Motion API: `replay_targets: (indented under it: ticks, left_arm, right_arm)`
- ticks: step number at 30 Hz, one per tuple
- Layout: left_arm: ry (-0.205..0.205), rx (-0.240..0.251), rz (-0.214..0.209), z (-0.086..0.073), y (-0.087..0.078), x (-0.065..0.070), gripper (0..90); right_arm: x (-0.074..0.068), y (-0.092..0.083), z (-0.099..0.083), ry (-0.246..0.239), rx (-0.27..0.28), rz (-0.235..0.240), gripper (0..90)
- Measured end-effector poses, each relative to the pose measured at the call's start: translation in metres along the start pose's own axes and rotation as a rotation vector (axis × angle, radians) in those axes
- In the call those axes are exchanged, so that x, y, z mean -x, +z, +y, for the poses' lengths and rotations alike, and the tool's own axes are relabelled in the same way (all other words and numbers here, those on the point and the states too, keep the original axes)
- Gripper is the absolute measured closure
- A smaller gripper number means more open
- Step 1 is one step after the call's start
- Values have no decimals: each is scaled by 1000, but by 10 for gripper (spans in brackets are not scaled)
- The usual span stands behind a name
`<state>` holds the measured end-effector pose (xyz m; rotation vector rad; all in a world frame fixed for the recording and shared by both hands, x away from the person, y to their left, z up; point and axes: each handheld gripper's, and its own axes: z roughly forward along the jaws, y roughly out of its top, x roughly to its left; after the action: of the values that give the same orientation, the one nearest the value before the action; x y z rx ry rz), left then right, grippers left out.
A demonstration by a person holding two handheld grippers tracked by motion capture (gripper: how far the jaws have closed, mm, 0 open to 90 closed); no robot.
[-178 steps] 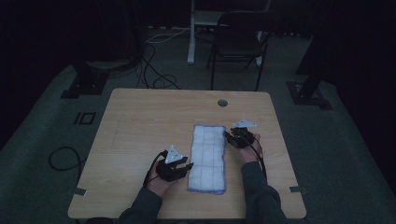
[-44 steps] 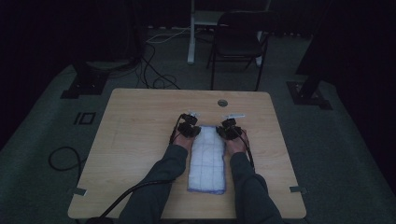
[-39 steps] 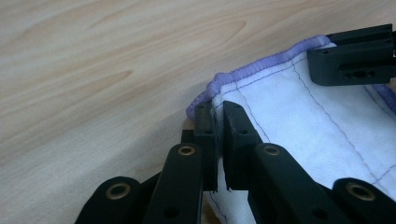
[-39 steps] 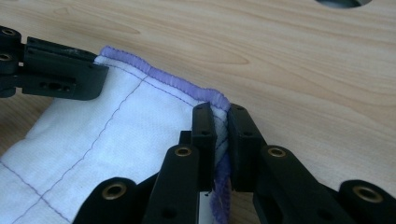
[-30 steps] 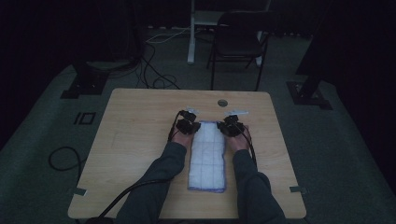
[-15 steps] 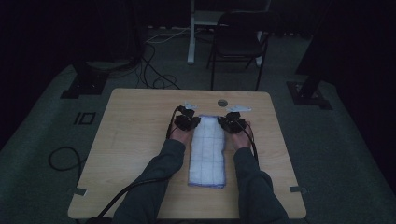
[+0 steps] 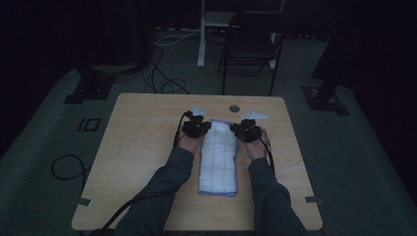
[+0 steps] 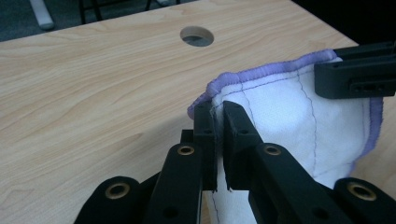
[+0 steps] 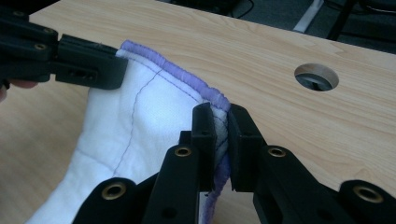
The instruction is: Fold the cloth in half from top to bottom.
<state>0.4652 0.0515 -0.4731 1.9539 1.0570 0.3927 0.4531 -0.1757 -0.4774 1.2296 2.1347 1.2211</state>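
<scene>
The white quilted cloth (image 7: 219, 156) with its purple stitched hem lay lengthwise on the middle of the wooden table (image 7: 137, 142), its near end flat close to the person and its far end lifted off the wood. We saw the left gripper (image 7: 197, 129) at the far left corner of the cloth and the right gripper (image 7: 245, 132) at the far right corner. In the left gripper view, the jaws were nearly closed and pinched the hemmed edge of the cloth (image 8: 289, 112) between them; the right gripper view showed the same, its jaws pressed together on the purple hem (image 9: 154, 107). The cloth hung slack between the two grips.

Just beyond the cloth's far end we noted a round cable hole (image 7: 234, 108) in the tabletop, apart from both grippers. Nothing else lay on the table near the cloth. Beyond the far edge stood a dark chair (image 7: 255, 46) and a white post (image 7: 201, 34), with cables (image 7: 164, 73) trailing across the floor, well apart from the work. A cable loop (image 7: 66, 167) lay on the floor to the left.
</scene>
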Motion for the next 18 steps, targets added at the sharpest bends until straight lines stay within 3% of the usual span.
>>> replay_targets:
  ticks: [8, 18]
  left_arm:
    - [13, 40, -17, -7, -18, 5, 858]
    - [9, 66, -45, -16, -34, 7, 858]
  right_arm:
    - [-9, -15, -2, -30, 25, 19, 837]
    - [-20, -27, -6, -29, 59, 41, 836]
